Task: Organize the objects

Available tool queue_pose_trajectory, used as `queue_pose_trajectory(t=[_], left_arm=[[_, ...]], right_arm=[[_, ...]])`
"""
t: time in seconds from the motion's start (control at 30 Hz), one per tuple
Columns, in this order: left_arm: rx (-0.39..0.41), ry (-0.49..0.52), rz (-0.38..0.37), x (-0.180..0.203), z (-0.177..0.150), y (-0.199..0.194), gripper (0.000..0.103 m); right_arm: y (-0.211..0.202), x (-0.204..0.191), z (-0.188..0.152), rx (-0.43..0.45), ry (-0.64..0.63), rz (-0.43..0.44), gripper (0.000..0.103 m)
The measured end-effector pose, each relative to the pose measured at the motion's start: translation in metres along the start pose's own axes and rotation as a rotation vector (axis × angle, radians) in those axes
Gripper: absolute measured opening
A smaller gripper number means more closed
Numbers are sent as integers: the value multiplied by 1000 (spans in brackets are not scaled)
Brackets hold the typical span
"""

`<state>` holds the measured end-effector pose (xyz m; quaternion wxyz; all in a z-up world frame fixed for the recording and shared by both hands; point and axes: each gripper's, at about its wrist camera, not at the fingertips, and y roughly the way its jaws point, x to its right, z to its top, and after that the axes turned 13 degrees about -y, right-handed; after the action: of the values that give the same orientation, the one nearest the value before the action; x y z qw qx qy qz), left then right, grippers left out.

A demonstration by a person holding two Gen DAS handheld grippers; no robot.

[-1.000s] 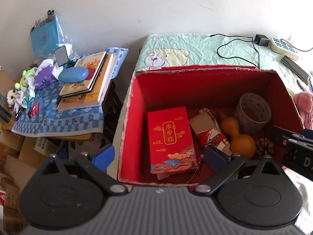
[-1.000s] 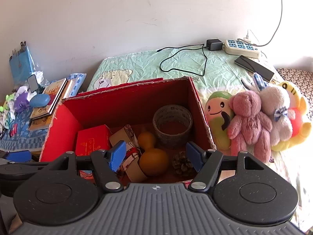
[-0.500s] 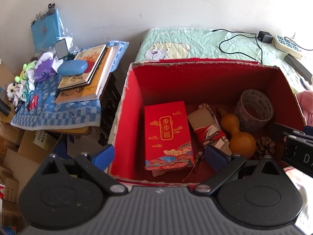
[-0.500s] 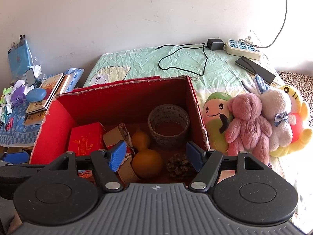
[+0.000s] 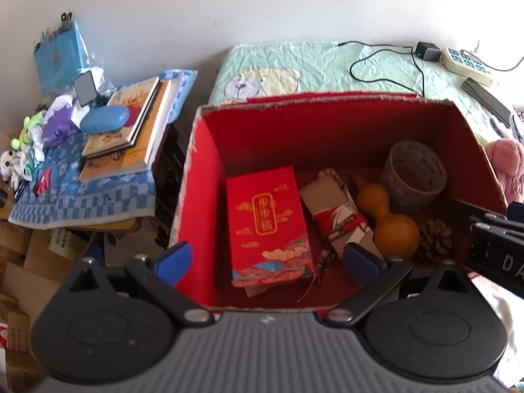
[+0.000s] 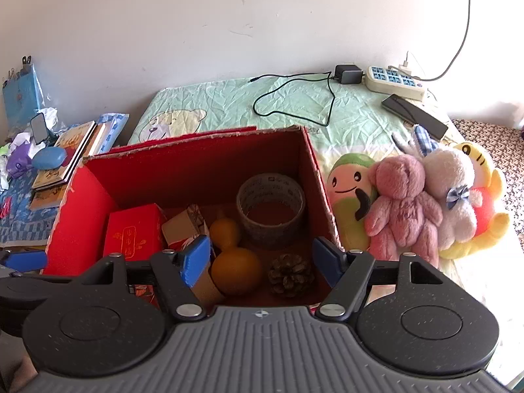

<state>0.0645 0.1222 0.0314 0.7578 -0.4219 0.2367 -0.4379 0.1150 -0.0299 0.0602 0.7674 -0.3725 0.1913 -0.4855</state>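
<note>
Both grippers gape empty; the gourd [image 6: 234, 258] lies lengthwise, neck seemingly toward the box's [image 6: 203, 163] far wall.

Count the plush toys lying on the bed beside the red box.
4, in a row right of the box: green toy nearest it, then pink bear, white bunny, yellow toy farthest. Others could be hidden behind them.

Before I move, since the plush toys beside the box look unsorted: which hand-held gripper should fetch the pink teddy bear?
Right. The right hand-held gripper is open, and the pink teddy bear lies just to its right; the left view shows only the bear's edge.
</note>
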Motion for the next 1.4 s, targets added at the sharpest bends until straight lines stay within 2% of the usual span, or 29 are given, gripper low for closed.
queue_pose_trajectory(t=[0.2, 0.33, 0.7, 1.4], left_arm=[[34, -9, -13, -5, 12, -9, 99], [35, -1, -30, -5, 15, -9, 99], [25, 16, -40, -1, 11, -3, 99], [9, 29, -44, 3, -2, -4, 99]], right_arm=[[-4, 2, 8, 15, 4, -23, 76], [-3, 2, 11, 11, 6, -4, 76], [2, 5, 9, -18, 18, 14, 75], [-7, 7, -5, 13, 25, 16, 70]])
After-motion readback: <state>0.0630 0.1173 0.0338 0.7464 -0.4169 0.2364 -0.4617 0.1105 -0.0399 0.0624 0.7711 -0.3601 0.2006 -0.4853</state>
